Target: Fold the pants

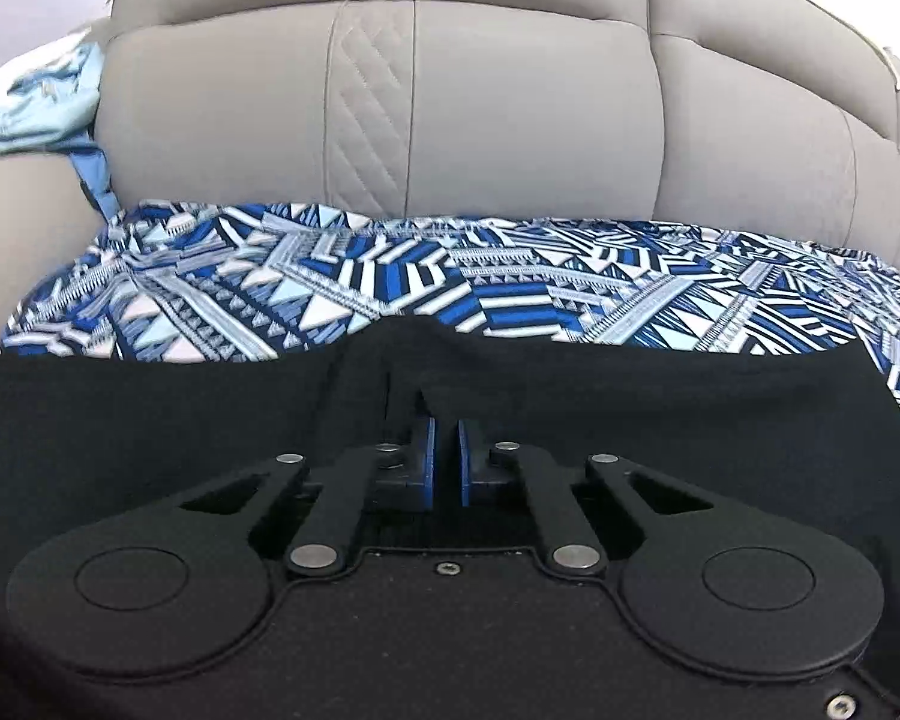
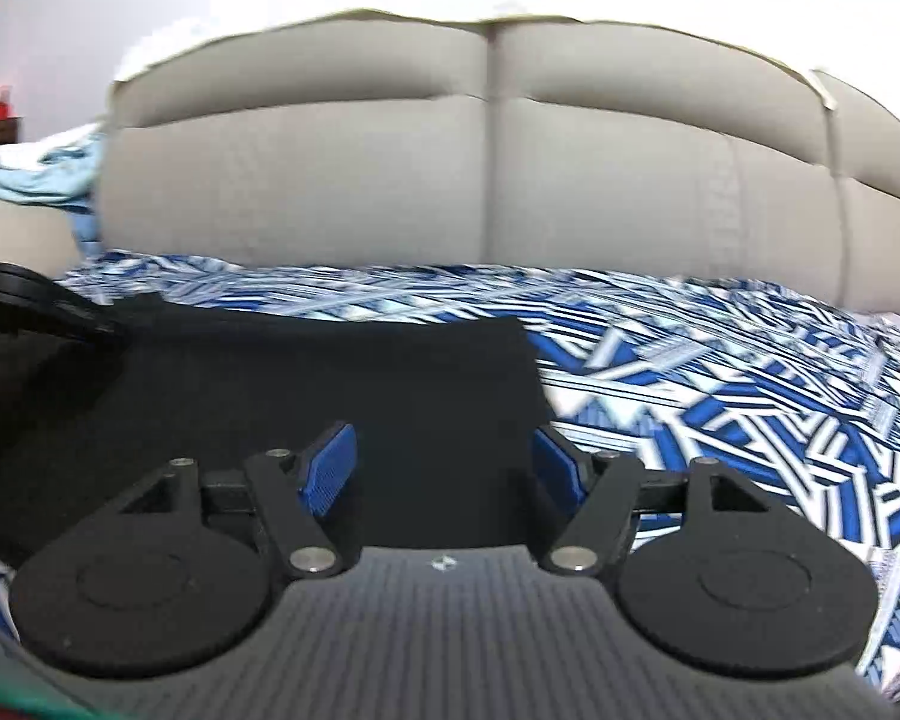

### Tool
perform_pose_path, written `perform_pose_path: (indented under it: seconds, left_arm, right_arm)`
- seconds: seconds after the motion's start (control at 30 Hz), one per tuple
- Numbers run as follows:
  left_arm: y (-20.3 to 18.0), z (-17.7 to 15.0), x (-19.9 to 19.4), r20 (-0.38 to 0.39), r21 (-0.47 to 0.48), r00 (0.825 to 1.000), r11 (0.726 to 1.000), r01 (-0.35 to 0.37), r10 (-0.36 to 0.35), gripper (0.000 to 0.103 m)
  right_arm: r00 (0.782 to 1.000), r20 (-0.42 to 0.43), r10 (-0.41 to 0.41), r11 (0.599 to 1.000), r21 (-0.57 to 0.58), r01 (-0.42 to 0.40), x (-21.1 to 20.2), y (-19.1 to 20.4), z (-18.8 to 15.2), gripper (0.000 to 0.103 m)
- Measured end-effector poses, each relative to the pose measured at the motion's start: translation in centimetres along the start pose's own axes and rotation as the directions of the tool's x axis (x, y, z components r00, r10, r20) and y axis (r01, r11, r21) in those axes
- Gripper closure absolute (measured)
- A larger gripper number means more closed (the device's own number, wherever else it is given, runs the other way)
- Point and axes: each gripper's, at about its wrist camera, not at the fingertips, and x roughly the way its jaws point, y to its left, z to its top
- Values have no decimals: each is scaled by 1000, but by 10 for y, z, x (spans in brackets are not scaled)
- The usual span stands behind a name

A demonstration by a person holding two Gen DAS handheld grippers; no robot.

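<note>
- Black pants (image 1: 630, 408): laid flat on the blue-and-white patterned sheet (image 1: 510, 282), on the near side of the grey padded headboard (image 1: 510, 120); a small ridge of cloth is raised at the far edge, judged to be pinched there so that the edge can be carried over for a fold.
- Left hand-held gripper (image 1: 445, 450): blue pads drawn almost together, clamped on that ridge of the black pants, pointing toward the headboard.
- Right hand-held gripper (image 2: 444, 462): jaws held wide apart over the pants' right part, nothing pressed between them; probably poised to take a matching hold.
- Pale blue cloth (image 1: 36, 102): bunched left of the headboard, unused.
</note>
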Motion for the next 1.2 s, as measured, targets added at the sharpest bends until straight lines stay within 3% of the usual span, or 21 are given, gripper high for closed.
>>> perform_pose_path:
  seconds: [0.13, 0.27, 0.37, 0.47, 0.77, 0.87, 0.93, 1.2]
  left_arm:
    - [-5, 8, 6, 10, 35, 999, 999, -33, 33, 96]
    - [-4, 18, 7, 42, 37, 997, 997, -60, 59, 95]
    - [-2, 18, 18, 1, 47, 995, 994, -97, 97, 93]
    - [-5, 14, 19, 8, 80, 993, 989, -121, 121, 88]
    - [-2, 12, 9, -2, 49, 993, 992, -120, 120, 78]
    - [0, 11, -1, 0, 42, 992, 991, -127, 127, 72]
    - [3, 8, -10, 7, 35, 991, 991, -132, 132, 60]
    - [16, -26, -57, 20, -5, 990, 990, -141, 141, 44]
  right_arm:
    - [999, -21, -40, 999, 4, 40, 12, -13, -1, 25]
    - [1000, -12, -23, 1000, 21, 24, 16, -13, -2, 25]
    - [1000, -26, -11, 1000, 12, 11, 22, -8, -4, 25]
    - [998, -58, -16, 1000, 5, 17, 32, -5, -9, 24]
    - [999, -19, 40, 997, 71, -39, 26, -10, -12, 23]
    - [998, 6, 55, 996, 69, -56, 20, -7, -12, 20]
    - [998, 18, 60, 995, 74, -61, 15, -4, -12, 18]
    - [996, 43, 75, 994, 70, -78, -3, 10, -18, 9]
